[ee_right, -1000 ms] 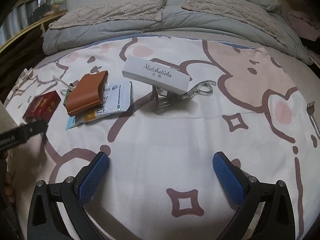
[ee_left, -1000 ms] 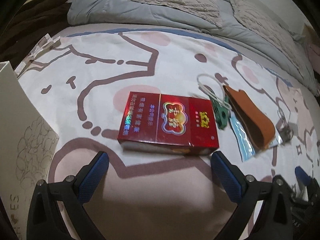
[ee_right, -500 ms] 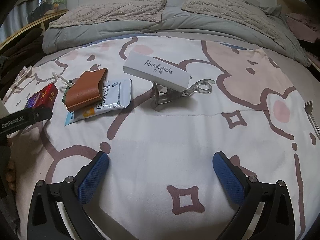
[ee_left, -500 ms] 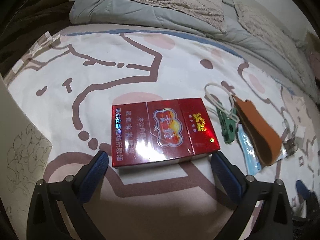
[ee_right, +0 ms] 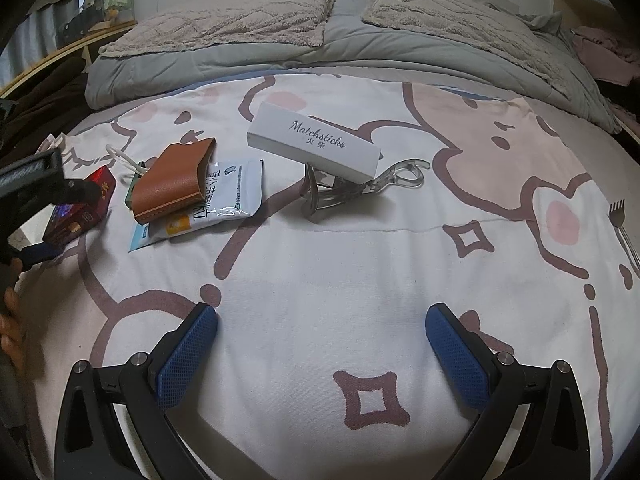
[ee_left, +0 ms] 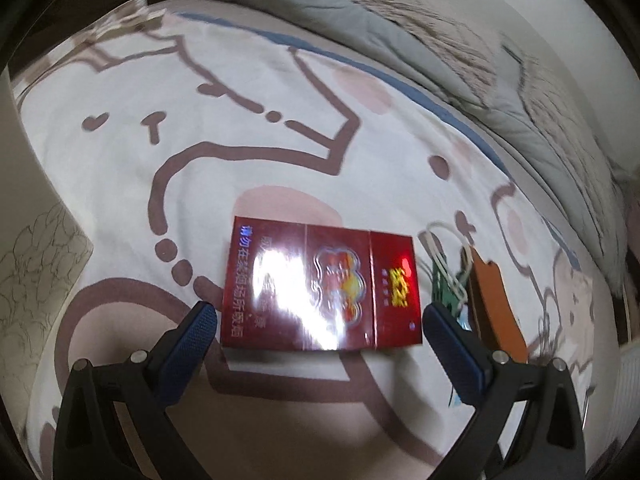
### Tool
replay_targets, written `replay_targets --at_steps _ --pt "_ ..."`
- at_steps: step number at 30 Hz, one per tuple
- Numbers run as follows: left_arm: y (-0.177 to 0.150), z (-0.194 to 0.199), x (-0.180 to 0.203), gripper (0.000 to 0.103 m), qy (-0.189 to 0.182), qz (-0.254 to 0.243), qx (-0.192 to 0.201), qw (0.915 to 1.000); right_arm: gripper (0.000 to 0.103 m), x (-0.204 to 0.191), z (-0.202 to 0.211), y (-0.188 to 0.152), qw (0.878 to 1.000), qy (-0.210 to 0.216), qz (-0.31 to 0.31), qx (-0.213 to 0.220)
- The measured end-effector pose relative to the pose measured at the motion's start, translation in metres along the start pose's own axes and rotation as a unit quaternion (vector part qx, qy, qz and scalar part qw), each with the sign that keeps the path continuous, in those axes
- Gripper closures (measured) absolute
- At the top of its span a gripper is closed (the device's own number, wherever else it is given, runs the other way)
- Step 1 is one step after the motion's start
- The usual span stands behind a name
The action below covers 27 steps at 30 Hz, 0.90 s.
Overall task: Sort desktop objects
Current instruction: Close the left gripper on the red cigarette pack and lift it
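Left wrist view: the left tongs are spread wide, blue pads either side of a red cigarette pack that lies flat on the bed sheet. The pack's near end sits between the two fingertips; whether either pad touches it cannot be told. Just past the right-hand finger lie a green clip with a white cord and a brown leather pouch, the pouch resting over a blue-edged sachet.

Right wrist view: the right tongs are also wide and hold nothing, hovering over bare sheet. Ahead and to their left the brown leather pouch lies on a white sachet, with the red pack farther left under the other tongs. Straight ahead a white matchstick box rests on a clear eyelash curler. Far right lies a small fork.
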<state>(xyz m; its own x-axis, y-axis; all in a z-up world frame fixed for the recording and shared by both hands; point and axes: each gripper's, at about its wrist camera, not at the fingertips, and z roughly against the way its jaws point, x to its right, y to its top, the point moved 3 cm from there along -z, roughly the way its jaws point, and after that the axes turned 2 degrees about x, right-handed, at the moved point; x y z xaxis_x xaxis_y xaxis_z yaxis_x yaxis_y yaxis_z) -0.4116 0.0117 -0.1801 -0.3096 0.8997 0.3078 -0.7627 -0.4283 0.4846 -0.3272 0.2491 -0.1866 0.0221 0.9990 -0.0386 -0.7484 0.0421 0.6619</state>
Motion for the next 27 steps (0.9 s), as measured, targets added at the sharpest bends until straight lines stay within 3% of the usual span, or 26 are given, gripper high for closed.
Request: replay_targets --at_steps 8,13,27 --pt "-0.008 -0.003 0.012 0.002 0.051 -0.037 0.010 0.9979 0.000 0.000 0.001 -0.001 1.000 0.001 -0.001 0.003" --pt "-0.016 -0.001 0.012 0.011 0.081 -0.073 0.026 0.9937 0.000 0.000 0.001 -0.001 1.000 0.003 -0.002 0.003" --pt "-0.043 0.017 0.011 0.013 0.029 -0.157 0.039 0.9864 0.000 0.000 0.000 -0.001 1.000 0.001 0.000 0.001"
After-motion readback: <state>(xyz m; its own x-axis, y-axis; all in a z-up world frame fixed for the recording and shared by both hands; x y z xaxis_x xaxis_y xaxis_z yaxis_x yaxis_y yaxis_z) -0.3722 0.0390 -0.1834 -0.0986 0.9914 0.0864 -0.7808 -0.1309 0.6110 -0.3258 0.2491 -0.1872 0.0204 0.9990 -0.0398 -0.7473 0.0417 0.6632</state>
